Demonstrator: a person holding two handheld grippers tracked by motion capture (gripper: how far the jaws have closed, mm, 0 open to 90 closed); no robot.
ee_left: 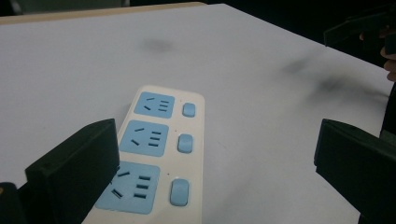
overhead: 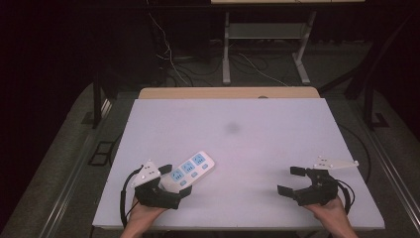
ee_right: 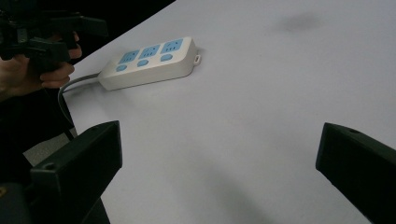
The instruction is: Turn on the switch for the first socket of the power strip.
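- Power strip (overhead: 190,169) lies flat near the tabletop's (overhead: 257,139) near-left corner, sockets up, angled toward the far right, so it's easy to reach.
- Left tongs (overhead: 174,179) hang over its near end, jaws wide with nothing gripped, probably lining up a grab.
- Right tongs (overhead: 291,179) sit well apart at near right, also spread wide and empty, looks like they're waiting.

The power strip (overhead: 190,168) lies near the table's (overhead: 257,114) front left, just ahead of the left gripper (overhead: 173,186). Bare tabletop spreads beyond it. Bare surface also lies ahead of the right gripper (overhead: 291,179).
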